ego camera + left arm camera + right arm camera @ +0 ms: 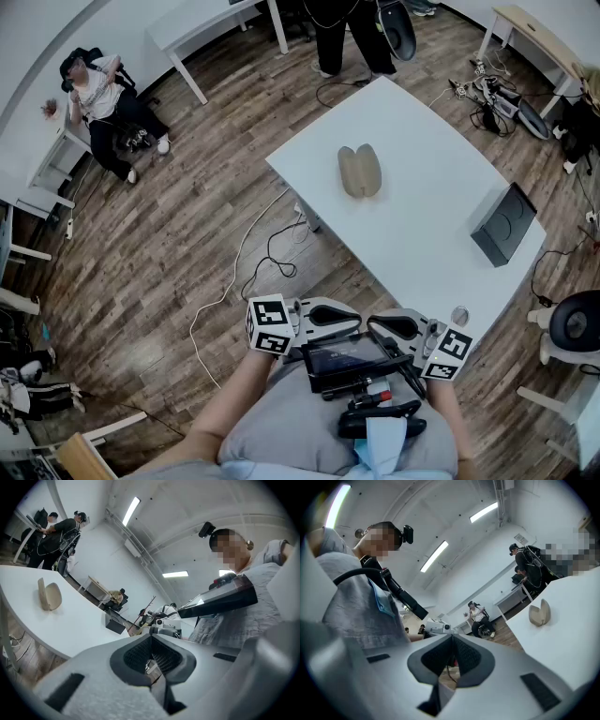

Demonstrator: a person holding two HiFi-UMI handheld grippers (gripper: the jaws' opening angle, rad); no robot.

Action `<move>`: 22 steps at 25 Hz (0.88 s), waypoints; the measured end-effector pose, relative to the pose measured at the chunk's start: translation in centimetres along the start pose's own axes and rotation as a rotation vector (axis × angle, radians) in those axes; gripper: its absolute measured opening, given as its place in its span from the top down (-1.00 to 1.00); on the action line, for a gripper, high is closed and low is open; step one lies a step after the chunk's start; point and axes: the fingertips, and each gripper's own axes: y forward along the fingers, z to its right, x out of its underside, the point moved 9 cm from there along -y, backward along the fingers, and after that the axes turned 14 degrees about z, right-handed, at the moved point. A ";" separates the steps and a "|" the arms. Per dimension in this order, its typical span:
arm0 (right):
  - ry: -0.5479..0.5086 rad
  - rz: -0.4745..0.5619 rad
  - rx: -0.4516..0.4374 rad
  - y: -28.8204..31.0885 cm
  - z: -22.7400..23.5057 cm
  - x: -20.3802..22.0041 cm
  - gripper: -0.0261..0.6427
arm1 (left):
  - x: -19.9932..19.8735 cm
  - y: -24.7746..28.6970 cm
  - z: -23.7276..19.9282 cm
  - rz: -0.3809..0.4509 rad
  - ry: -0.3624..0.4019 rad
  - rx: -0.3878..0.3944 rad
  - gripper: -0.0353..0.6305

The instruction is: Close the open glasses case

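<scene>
The open beige glasses case [360,172] lies on the white table [422,206], both shells facing up. It also shows far off as the glasses case [48,595] in the left gripper view and the glasses case [539,612] in the right gripper view. Both grippers are held close to the person's body, well short of the table and level. The left gripper [352,321] and right gripper [375,326] point at each other, tips almost meeting. The left gripper [151,637] has its jaws together with nothing between them. So does the right gripper [452,637].
A black box [504,223] sits at the table's right end and a small round object [459,316] near its front corner. Cables [272,253] trail over the wood floor. A device [352,361] hangs on the person's chest. Other people stand and sit at the back.
</scene>
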 end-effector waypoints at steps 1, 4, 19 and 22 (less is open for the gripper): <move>-0.001 0.000 0.001 0.0 0.1 -0.1 0.82 | 0.0 0.1 0.0 -0.003 -0.002 0.002 0.83; 0.001 0.006 -0.007 0.0 0.2 -0.2 0.82 | 0.1 0.4 -0.2 -0.012 -0.006 0.008 0.83; 0.079 0.003 -0.032 0.1 1.7 0.5 0.81 | 0.2 0.8 -1.1 -0.027 -0.006 0.000 0.83; 0.079 -0.008 -0.030 0.1 2.0 0.6 0.81 | 0.0 1.0 -1.3 -0.024 0.000 -0.004 0.83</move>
